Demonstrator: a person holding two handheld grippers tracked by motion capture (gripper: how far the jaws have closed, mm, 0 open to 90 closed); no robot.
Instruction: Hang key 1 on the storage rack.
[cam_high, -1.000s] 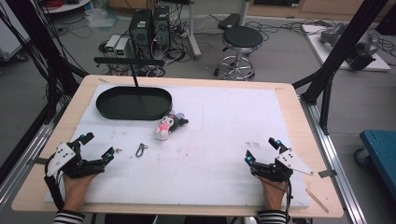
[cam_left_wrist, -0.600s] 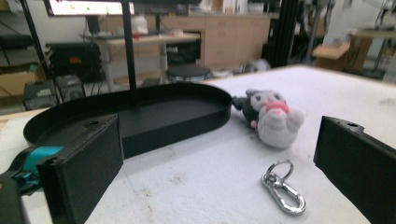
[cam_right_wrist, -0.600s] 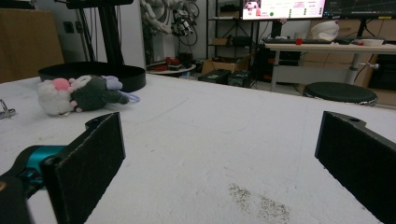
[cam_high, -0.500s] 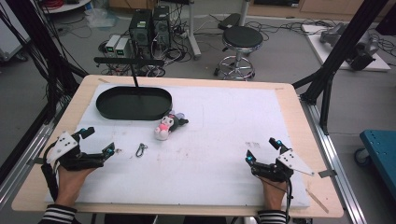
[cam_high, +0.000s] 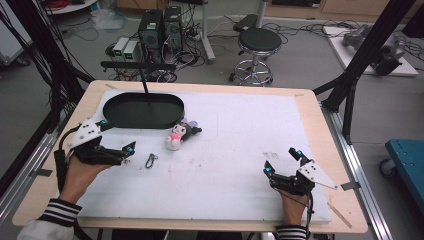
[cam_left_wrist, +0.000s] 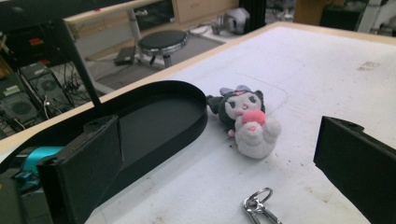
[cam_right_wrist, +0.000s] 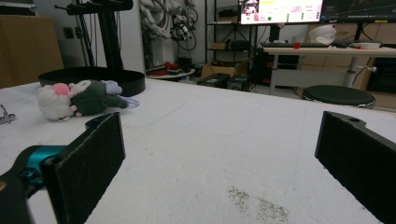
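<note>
Overhead view; two low jaw-level views

Your left gripper (cam_high: 116, 136) and right gripper (cam_high: 282, 161) each carry two flat black jaws, teal fittings, a grey three-cornered plate and a black trailing cable. Your sleeves are black-and-white striped.

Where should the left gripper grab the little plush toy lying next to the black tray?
Probably across the plush toy's pale round body, its widest soft part, lying clear of the black tray. The left gripper, jaws open, can come in from its own side, passing over the key clip, and close across the body.
</note>
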